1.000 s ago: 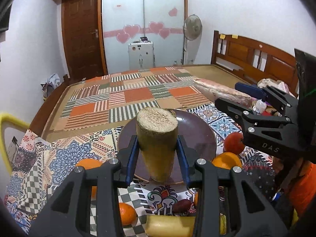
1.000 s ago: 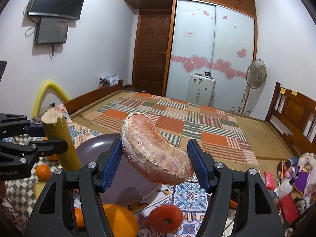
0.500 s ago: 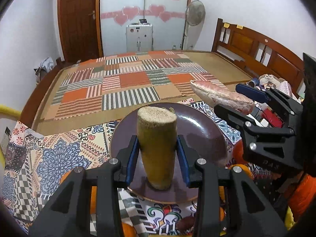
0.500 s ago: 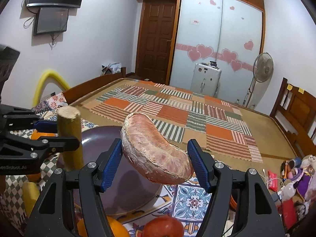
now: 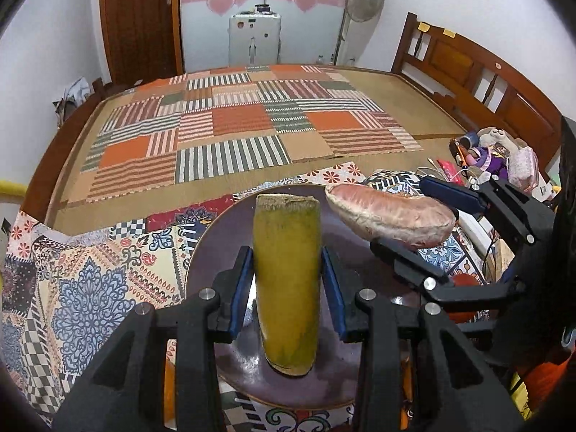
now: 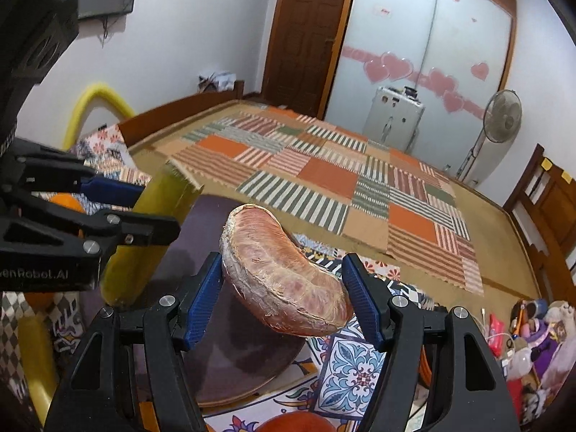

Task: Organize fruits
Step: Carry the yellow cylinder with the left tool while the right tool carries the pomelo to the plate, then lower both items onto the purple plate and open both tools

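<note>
The left gripper [image 5: 287,289] is clamping a yellow-green stalk piece [image 5: 287,280] upright over the dark purple plate [image 5: 212,252]; the right gripper [image 6: 284,298] is squeezing a pink pomelo segment [image 6: 284,277] above the plate's right rim.

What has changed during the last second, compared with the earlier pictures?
The left tool carried the yellow-green cut cane piece forward and down over the dark purple round plate. The right tool brought the pink pomelo wedge over the plate's rim. Neither fruit was let go; both grips stay shut, and the plate has not shifted.
</note>
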The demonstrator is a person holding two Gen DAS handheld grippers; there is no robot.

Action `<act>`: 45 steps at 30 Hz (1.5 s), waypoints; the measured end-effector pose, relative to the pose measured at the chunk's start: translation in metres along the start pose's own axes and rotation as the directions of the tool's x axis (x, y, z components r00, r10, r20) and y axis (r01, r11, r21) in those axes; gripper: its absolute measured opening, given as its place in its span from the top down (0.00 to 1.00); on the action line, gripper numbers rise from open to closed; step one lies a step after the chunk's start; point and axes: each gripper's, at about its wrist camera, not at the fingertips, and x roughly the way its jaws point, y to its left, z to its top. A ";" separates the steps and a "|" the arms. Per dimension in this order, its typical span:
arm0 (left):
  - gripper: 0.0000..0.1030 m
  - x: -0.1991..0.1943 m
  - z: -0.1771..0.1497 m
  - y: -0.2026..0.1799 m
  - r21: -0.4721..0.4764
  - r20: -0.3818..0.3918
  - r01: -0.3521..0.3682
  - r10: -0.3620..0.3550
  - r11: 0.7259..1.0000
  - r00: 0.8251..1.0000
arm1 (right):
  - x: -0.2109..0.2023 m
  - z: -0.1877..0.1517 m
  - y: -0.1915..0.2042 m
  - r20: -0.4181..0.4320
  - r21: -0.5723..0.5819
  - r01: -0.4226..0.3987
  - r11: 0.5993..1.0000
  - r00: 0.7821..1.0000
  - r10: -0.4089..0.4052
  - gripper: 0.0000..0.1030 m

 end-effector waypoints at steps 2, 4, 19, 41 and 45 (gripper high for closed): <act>0.63 0.004 0.002 0.001 -0.004 -0.014 0.003 -0.003 1.000 1.000 | 0.002 -0.001 0.000 -0.017 0.000 -0.003 1.000 1.000 0.003 0.38; 0.63 0.010 0.005 0.002 -0.014 -0.033 0.001 -0.001 1.000 0.999 | 0.005 -0.001 -0.001 -0.034 0.010 -0.015 1.000 0.999 0.015 0.38; 0.63 0.036 0.003 0.004 -0.030 -0.112 0.006 -0.010 1.000 0.994 | 0.025 0.001 -0.002 -0.134 0.008 -0.041 0.999 0.990 0.042 0.37; 0.62 -0.032 -0.007 0.004 0.032 0.027 -0.085 0.084 0.996 0.996 | -0.041 -0.003 -0.013 0.022 0.070 -0.004 0.998 1.000 0.003 0.25; 0.59 -0.065 -0.021 0.007 0.037 0.083 -0.104 0.101 0.994 0.991 | -0.068 -0.003 -0.011 0.088 0.089 0.012 0.996 0.996 -0.020 0.25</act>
